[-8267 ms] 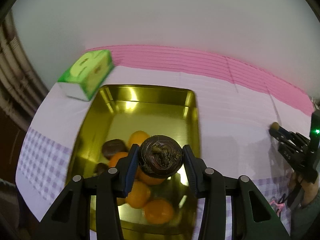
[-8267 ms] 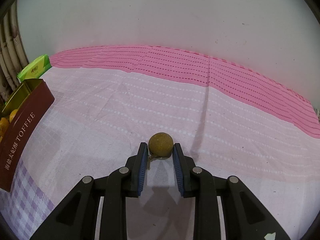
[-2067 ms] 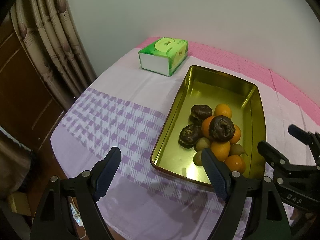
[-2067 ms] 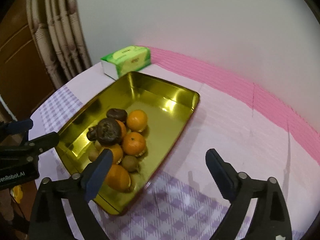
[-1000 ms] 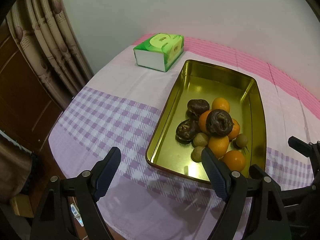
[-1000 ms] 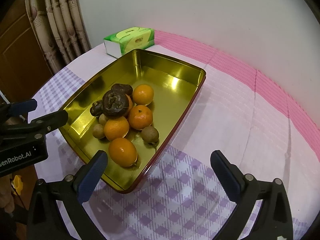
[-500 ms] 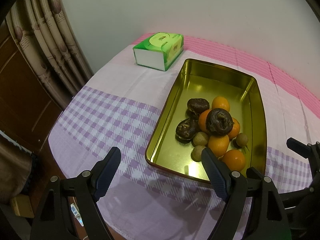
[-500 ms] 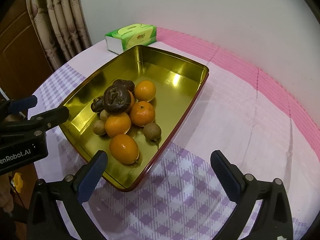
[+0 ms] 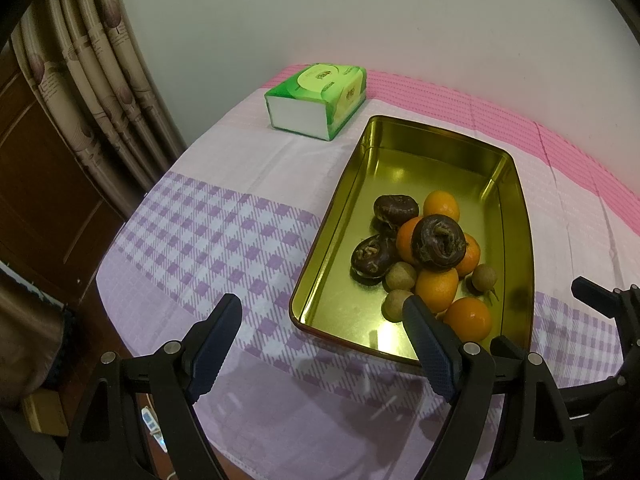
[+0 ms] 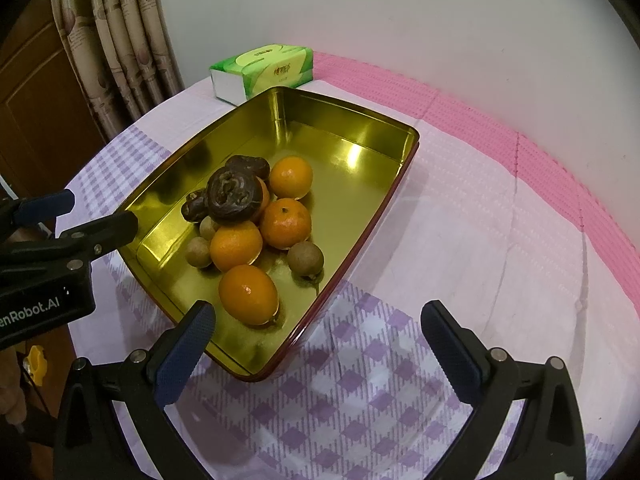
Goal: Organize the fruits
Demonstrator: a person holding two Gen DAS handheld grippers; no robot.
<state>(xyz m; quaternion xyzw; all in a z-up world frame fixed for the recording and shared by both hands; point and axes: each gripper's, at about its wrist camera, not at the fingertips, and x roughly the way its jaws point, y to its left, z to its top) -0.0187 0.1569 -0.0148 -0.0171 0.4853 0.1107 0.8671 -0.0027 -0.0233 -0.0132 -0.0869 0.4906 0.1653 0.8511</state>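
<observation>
My left hand-held gripper (image 9: 322,330) and right hand-held gripper (image 10: 318,326) both gape empty above the near end of the gold tin (image 10: 360,128), where the fruits (image 10: 250,220) lie piled on the counter (image 10: 480,220).

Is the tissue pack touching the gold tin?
Apart. The left wrist view shows a strip of cloth between the tissue pack and the gold tin.
</observation>
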